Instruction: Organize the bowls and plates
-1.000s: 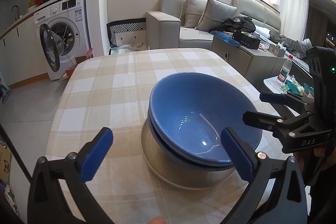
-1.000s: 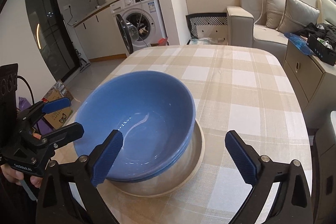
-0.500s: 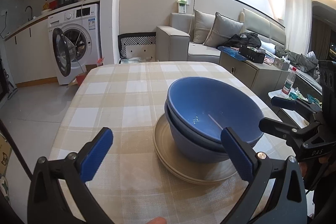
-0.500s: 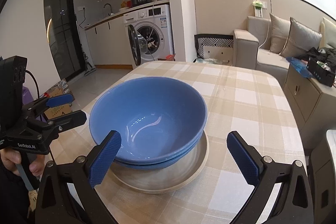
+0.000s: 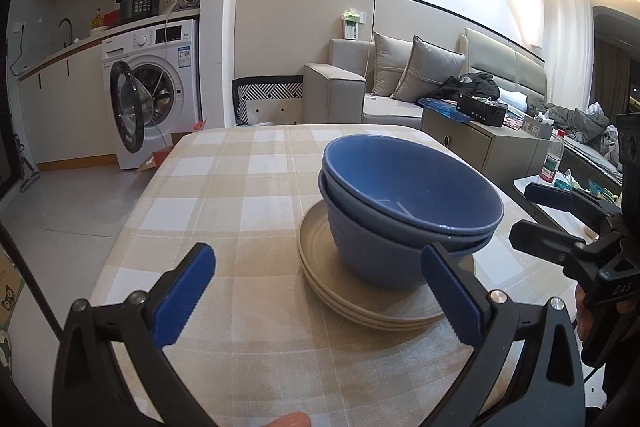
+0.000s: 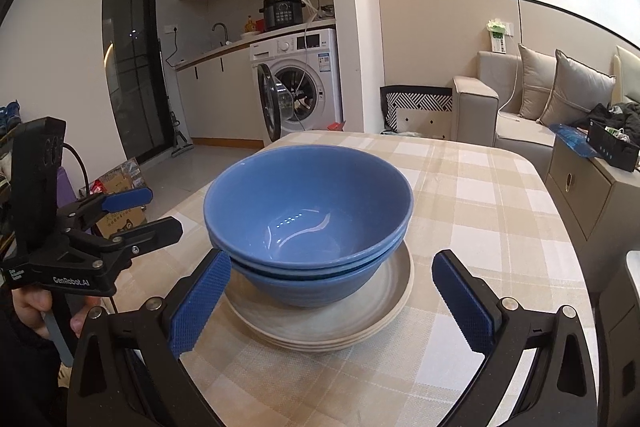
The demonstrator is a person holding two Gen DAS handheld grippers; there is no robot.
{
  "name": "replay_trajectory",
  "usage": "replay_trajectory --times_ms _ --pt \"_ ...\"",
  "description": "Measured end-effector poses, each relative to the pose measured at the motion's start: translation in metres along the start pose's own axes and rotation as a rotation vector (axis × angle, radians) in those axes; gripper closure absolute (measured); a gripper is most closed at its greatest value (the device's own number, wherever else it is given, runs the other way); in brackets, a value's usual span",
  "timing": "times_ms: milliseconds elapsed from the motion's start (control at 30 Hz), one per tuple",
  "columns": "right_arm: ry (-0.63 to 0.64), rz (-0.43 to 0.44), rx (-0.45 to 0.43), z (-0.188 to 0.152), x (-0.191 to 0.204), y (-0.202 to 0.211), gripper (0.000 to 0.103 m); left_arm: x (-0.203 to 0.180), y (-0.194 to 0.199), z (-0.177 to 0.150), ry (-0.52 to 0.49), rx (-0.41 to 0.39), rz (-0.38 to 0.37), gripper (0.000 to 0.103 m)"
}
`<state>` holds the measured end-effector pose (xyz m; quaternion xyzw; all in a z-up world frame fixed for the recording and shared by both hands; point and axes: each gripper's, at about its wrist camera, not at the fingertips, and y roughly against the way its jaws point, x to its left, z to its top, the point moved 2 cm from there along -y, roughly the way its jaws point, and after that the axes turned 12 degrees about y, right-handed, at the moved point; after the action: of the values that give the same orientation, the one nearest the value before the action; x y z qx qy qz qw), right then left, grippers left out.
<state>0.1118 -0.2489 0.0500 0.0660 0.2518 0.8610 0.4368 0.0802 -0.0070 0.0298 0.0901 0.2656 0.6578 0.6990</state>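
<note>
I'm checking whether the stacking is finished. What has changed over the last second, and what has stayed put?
Both grippers, left and right, have drawn back and dropped lower, so the stack is now seen from the side instead of from above. Both stayed open; nothing was gripped or released. The two bowls remain nested on the plates, unmoved on the table.

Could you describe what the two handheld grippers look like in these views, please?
Both the left gripper and the right gripper have black angular frames with silver screws and fingers faced in blue ridged pads. The left one carries white "GenRobot.AI" lettering, a black boxy block on top and a black cable. The right one's frame shows the letters "DAS".
</note>
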Motion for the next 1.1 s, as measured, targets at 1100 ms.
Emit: replay_trajectory --times_ms 1100 --pt "0.022 -0.02 -0.102 -0.037 0.017 0.023 0.001 0.006 0.008 -0.037 0.005 -0.05 -0.007 0.0"
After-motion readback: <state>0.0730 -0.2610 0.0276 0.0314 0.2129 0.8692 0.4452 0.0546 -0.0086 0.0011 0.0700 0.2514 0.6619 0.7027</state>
